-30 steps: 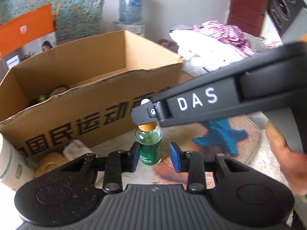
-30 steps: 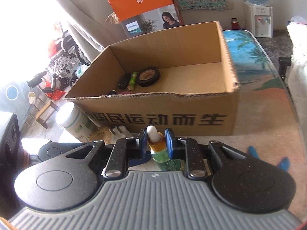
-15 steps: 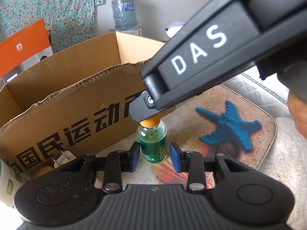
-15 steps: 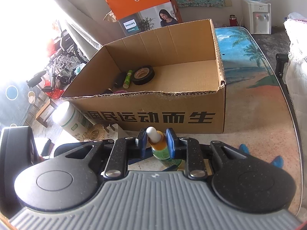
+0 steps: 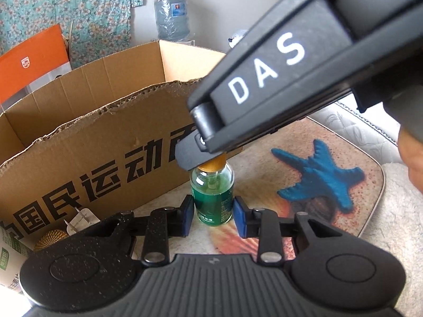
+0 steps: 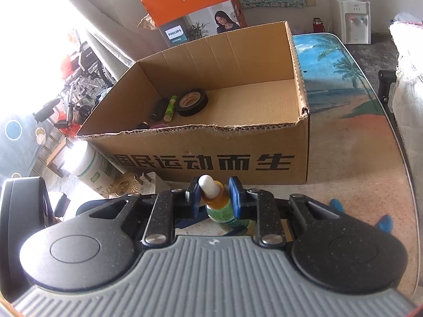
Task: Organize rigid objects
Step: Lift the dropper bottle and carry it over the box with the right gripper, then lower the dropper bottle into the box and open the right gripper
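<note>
A small glass dropper bottle point(image 5: 212, 200) of green liquid, with an orange collar and a white bulb point(image 6: 208, 185), stands on the printed mat in front of a cardboard box point(image 5: 79, 158). My left gripper point(image 5: 213, 215) has its blue pads against both sides of the bottle's body. My right gripper point(image 6: 214, 196) is shut on the bottle's neck and collar. In the left wrist view it reaches in from the upper right, with one of its fingers point(image 5: 195, 155) covering the cap. The box point(image 6: 238, 137) holds a black tape roll point(image 6: 192, 102), a green tube point(image 6: 170, 108) and small dark items.
A white canister with a green label point(image 6: 92, 167), a gold woven disc point(image 6: 124, 185) and a white plug point(image 5: 79, 219) lie left of the bottle by the box wall. An orange carton point(image 6: 190, 8) stands behind the box. A person's hand point(image 5: 412, 158) shows at the right edge.
My left gripper has come lower and closer, so the bottle now sits between its pads instead of beyond them. The right gripper has stayed on the bottle's top.
</note>
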Action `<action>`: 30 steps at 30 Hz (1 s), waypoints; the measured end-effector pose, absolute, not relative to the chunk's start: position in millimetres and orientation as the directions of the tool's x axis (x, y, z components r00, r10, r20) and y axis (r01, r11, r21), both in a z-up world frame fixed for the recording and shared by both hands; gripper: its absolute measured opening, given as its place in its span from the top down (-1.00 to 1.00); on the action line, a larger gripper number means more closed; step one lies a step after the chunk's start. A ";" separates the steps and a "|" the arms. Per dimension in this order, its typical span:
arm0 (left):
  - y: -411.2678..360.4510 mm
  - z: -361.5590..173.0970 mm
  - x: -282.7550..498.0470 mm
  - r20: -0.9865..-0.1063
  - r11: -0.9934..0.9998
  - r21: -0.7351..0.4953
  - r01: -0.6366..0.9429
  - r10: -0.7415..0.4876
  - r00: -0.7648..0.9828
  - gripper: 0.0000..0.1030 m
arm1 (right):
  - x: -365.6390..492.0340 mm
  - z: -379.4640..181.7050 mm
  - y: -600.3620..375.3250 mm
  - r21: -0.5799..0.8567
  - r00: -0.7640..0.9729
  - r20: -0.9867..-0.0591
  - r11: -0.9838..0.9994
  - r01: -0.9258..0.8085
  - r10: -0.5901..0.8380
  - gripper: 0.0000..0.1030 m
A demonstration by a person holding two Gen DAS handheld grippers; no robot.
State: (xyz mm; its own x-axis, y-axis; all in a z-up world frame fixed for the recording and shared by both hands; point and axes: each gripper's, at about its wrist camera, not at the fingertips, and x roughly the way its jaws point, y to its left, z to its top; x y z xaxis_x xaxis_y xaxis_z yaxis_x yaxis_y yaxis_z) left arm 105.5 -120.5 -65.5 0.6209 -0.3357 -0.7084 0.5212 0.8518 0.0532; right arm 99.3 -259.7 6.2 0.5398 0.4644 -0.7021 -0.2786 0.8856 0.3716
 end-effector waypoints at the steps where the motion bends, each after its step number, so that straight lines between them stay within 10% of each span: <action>1: -120.4 -64.7 103.6 -0.706 0.851 0.056 0.523 -0.337 0.623 0.36 | 97.9 7.8 -259.5 0.367 0.541 -0.702 0.887 -0.280 0.462 0.59; 19: -87.0 51.9 131.5 -0.561 0.909 0.032 0.416 -0.328 0.760 0.36 | 124.0 142.3 -241.4 0.270 0.604 -0.568 0.820 -0.505 0.559 0.59; 30: -79.0 37.3 259.1 -0.702 0.956 -0.094 0.277 -0.261 0.663 0.36 | 271.8 121.3 -224.4 0.323 0.500 -0.641 0.796 -0.512 0.582 0.59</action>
